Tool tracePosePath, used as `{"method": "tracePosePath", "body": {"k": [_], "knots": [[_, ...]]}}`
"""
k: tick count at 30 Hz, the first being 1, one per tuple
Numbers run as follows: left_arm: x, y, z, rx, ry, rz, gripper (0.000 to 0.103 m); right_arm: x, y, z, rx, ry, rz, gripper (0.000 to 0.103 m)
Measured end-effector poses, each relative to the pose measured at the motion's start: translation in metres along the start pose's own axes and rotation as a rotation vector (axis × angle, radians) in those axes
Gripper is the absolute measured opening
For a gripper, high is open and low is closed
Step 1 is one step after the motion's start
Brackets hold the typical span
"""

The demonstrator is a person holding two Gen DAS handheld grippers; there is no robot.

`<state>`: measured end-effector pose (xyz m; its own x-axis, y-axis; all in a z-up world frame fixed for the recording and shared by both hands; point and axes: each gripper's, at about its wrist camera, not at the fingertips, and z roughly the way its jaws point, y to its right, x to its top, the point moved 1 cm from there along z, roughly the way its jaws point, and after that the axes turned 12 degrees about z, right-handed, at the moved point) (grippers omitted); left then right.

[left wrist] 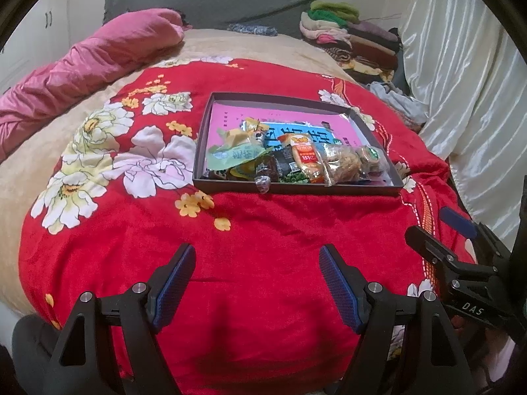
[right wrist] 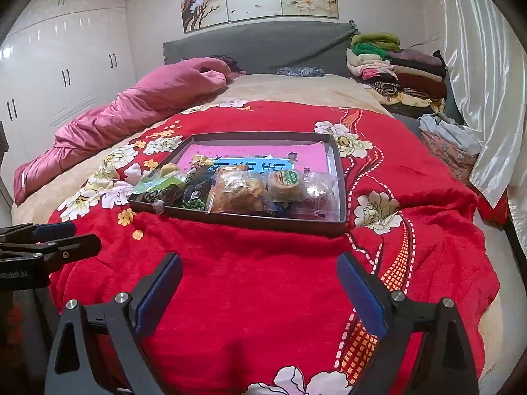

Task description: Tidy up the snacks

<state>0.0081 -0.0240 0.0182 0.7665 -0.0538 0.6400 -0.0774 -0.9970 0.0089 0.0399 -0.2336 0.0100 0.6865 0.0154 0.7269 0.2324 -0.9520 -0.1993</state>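
— Snacks [left wrist: 290,159] all sit inside the shallow dark box lid [left wrist: 296,190], which lies mid-bed on the red floral blanket [left wrist: 263,230]. How far along do you judge it?

— Close to finished, or not begun; I cannot tell which. Nothing loose shows on the blanket. Yet the packets crowd the lid's near edge in a heap, with the far half bare down to its pink and blue printed sheet. One small wrapped candy [left wrist: 263,184] hangs over the near rim.

— So what is left?

— Probably spreading or sorting that heap: green packet [left wrist: 230,158] at the near left corner, orange packet [left wrist: 306,158] in the middle, clear-wrapped pastries [right wrist: 237,191] and a round cake [right wrist: 286,182] toward the near right corner.

— And the grippers?

— Left gripper [left wrist: 257,279] is spread wide, blue pads apart, holding nothing, above bare blanket short of the lid. Right gripper [right wrist: 260,283] is likewise spread wide and empty, touching nothing, just beside its partner.
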Motion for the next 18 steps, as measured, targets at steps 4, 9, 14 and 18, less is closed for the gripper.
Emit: {"method": "tracePosePath", "body": {"k": [4, 9, 14, 18], "knots": [[0.002, 0.001, -0.003, 0.002, 0.019, 0.008, 0.078, 0.001, 0.003, 0.001, -0.008, 0.003, 0.003, 0.095], [0.004, 0.000, -0.001, -0.008, 0.034, 0.014, 0.078, 0.002, 0.009, 0.005, -0.022, 0.007, 0.018, 0.100], [0.006, -0.005, 0.008, -0.013, 0.016, 0.007, 0.078, 0.005, 0.020, 0.012, -0.054, 0.009, 0.047, 0.100], [0.014, -0.028, 0.018, 0.013, 0.029, -0.024, 0.079, 0.013, 0.044, 0.020, -0.118, 0.022, 0.095, 0.102]]}}
